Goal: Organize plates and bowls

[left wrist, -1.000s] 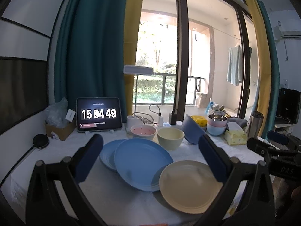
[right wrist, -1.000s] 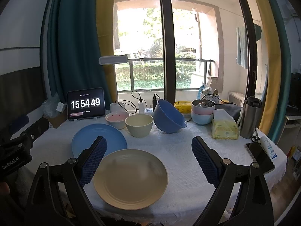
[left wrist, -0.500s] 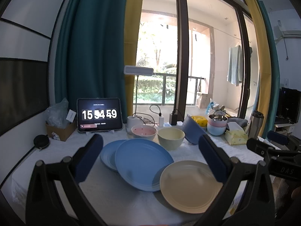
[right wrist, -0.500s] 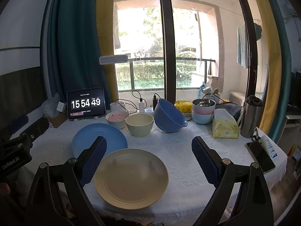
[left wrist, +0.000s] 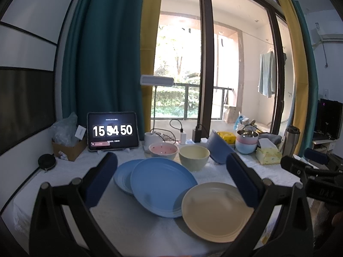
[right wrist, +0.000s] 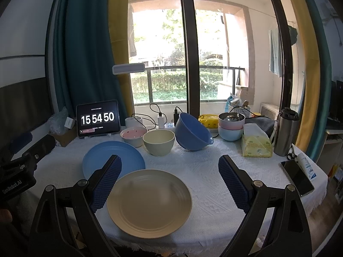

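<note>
Right wrist view: nothing on the desk [right wrist: 214,171] has shifted in the last second. Right gripper [right wrist: 169,182] and left gripper [left wrist: 171,177] both gape wide, empty, above the near tan plate [right wrist: 150,201]; sorting not yet begun.

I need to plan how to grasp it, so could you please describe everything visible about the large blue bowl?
The large blue bowl is deep, plain and matte, plastic by its look. It is tipped on its side on the white tablecloth, so its opening faces up and left and its rim rests low on the right. It sits right of the cream bowl; contact between them is unclear. It looks empty.
</note>
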The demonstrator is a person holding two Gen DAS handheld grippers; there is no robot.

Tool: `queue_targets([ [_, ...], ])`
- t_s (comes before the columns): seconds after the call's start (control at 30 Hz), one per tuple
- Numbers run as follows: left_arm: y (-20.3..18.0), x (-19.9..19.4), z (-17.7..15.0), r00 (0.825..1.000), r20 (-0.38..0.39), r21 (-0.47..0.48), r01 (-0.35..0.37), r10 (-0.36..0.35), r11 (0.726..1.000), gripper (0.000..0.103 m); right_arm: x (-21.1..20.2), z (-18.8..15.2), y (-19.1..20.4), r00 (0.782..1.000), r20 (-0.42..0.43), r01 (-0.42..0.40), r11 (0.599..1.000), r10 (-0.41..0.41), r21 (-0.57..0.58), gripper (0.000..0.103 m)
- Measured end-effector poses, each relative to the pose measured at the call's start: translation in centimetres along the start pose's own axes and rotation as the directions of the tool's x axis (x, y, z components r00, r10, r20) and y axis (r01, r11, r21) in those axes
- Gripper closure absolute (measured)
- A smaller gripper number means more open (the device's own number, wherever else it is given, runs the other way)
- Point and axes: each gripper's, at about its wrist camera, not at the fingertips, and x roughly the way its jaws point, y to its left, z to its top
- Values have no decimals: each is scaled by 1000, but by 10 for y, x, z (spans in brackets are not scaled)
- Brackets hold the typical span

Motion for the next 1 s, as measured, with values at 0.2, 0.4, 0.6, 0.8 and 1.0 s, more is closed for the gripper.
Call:
queue_targets([
  [0.2, -1, -1, 0, 1000, 0, 3, 1, -1, 1000, 1, 0, 0, 0, 1000, 0, 0, 1000, 0, 1, 9],
  [0.4, -3, 0, 0, 1000, -4, 7, 3, -3, 1000, 1, 0, -1, 0, 1000, -2, -1, 1000, 1, 2, 9],
  [0.6, -6, 2, -2, 1000, -13, 13, 6, -6, 1000, 1, 3, -4, 0, 1000, -12, -6, 1000, 6, 11, 9],
  [0.8, -10, 11, -6, 999, -39, 15, 14, -13, 1000, 1, 10, -6, 0, 999, -37, -6, 1000, 7, 12, 9],
  [1.0, -13, 29, -19, 996, -90, 31, 3, -1, 999, 1, 24, -10, -6, 997, -73, -2, 1000, 3, 19, 9],
])
